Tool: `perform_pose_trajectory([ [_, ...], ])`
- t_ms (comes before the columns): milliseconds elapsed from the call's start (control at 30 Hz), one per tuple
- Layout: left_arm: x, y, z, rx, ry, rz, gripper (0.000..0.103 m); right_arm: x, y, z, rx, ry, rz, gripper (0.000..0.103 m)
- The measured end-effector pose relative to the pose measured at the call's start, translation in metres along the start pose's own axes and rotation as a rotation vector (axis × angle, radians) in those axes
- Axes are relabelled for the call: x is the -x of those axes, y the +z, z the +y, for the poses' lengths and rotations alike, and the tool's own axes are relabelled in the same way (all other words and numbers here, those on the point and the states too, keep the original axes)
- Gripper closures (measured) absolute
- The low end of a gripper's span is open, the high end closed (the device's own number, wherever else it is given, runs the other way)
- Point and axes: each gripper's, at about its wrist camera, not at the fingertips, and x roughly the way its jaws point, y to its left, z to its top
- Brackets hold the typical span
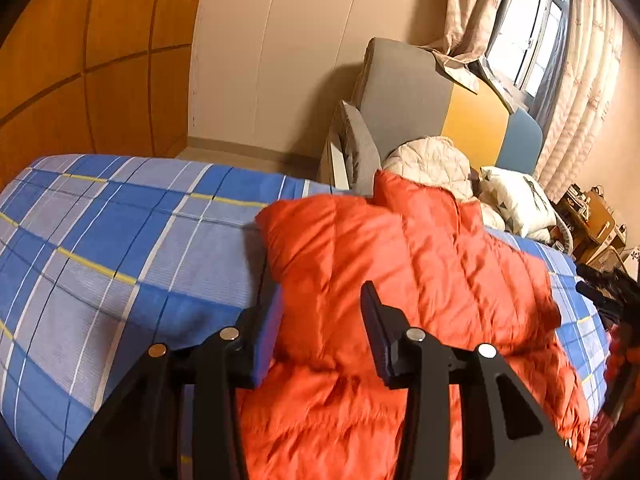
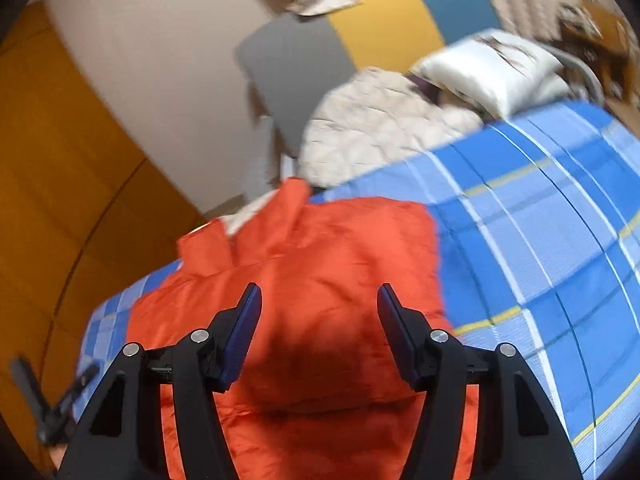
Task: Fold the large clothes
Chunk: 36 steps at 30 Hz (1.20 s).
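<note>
An orange puffy jacket is laid out on the blue checked bed cover.

The left gripper is held over the jacket with its jaws partly open and nothing gripped. The right gripper is held above it too, jaws apart and empty. A cream quilted coat and a pillow are seen further back.

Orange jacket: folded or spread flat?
Folded, at least partly. The orange jacket lies on the bed with one padded layer doubled over another, a fold edge showing; both grippers are open above it.
</note>
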Motion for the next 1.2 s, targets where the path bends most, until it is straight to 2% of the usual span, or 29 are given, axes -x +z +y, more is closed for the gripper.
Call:
perform_pose_trajectory([
  [100, -0.014, 0.014, -0.007, 0.000, -0.018, 0.005, 0.062, -0.015, -0.005, 0.032, 0.081, 0.015, 0.037, 0.043],
  [233, -0.032, 0.026, -0.017, -0.027, -0.015, 0.015, 0.062, -0.045, -0.010, 0.051, 0.142, -0.034, 0.086, 0.043],
  [433, -0.066, 0.030, -0.029, -0.066, -0.009, 0.055, 0.062, -0.070, -0.017, 0.036, 0.138, -0.129, 0.117, 0.043],
  [633, -0.102, 0.024, -0.032, -0.062, 0.008, 0.114, 0.063, -0.092, -0.020, 0.026, 0.175, -0.214, 0.138, 0.043],
  [833, -0.119, 0.010, -0.032, -0.083, 0.041, 0.133, 0.062, -0.109, -0.026, 0.009, 0.160, -0.232, 0.168, 0.043],
  [1200, -0.137, -0.002, -0.029, -0.094, 0.070, 0.144, 0.062, -0.124, -0.036, 0.008, 0.187, -0.270, 0.191, 0.043],
])
